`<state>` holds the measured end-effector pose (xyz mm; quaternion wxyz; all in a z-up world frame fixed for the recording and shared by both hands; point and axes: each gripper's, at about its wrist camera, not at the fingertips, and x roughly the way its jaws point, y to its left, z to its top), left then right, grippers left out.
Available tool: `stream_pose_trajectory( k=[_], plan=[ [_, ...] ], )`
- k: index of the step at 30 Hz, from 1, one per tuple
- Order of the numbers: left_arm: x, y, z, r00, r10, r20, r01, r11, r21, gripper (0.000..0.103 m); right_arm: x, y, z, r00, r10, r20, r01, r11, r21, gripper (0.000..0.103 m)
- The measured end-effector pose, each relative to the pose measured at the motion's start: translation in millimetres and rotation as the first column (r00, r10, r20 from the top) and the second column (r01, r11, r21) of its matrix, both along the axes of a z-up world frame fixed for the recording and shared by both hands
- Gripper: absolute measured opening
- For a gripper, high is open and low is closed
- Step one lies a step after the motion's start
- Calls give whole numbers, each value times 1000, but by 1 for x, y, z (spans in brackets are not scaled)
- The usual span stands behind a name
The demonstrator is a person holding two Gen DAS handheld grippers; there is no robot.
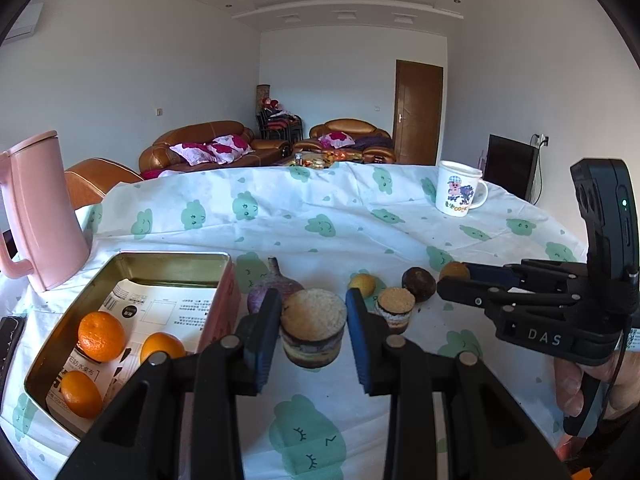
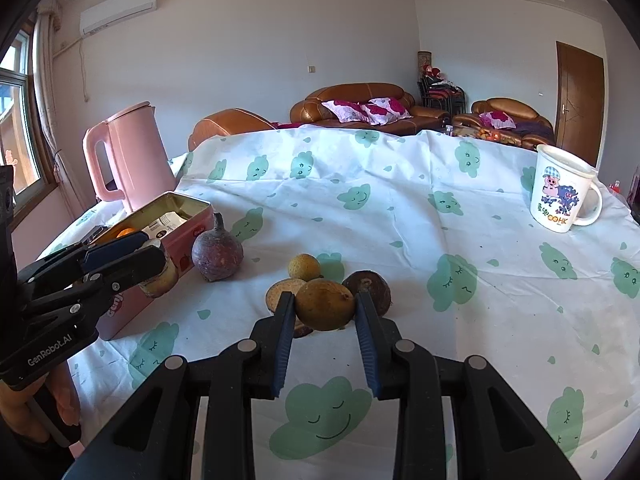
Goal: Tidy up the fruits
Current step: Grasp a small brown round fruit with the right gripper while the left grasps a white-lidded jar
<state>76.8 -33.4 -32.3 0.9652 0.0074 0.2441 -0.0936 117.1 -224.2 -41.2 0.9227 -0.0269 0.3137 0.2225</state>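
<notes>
Cloud-print cloth (image 1: 320,208) covers the table; at its left stands a pink kettle (image 1: 38,208), then an open tin (image 1: 172,258) with three oranges (image 1: 101,336) inside. Just right of the tin, the left gripper (image 1: 313,314) pinches a layered cake (image 1: 313,332) above the cloth. Farther right, the right gripper (image 2: 323,306) clamps a yellow-brown fruit (image 2: 325,304) beside a dark fruit (image 2: 370,286)

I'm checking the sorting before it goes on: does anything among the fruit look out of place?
Yes. Two layered cakes sit among the fruit: one cake between the left gripper's fingers, the second cake on the tablecloth beside a dark round fruit.
</notes>
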Motion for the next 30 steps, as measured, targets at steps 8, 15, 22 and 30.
stream_pose_trajectory(
  k=[8, 15, 22, 30],
  plan=[
    [-6, 1, 3, 999, 19, 36, -19, 1000, -1, 35, -7, -2, 5, 999, 6, 49, -6, 1000, 9, 32],
    [-11, 3, 5, 998, 30, 60, -29, 1000, -4, 35, -14, -3, 9, 996, 1, 92, -2, 1000, 16, 32],
    [-14, 3, 6, 996, 40, 80, -39, 999, -7, 35, -18, -6, 11, 993, -4, 120, 0, 1000, 28, 32],
    [-19, 4, 7, 993, 47, 106, -47, 999, -8, 35, -25, -7, 15, 987, -7, 159, 1, 999, 35, 32]
  ],
)
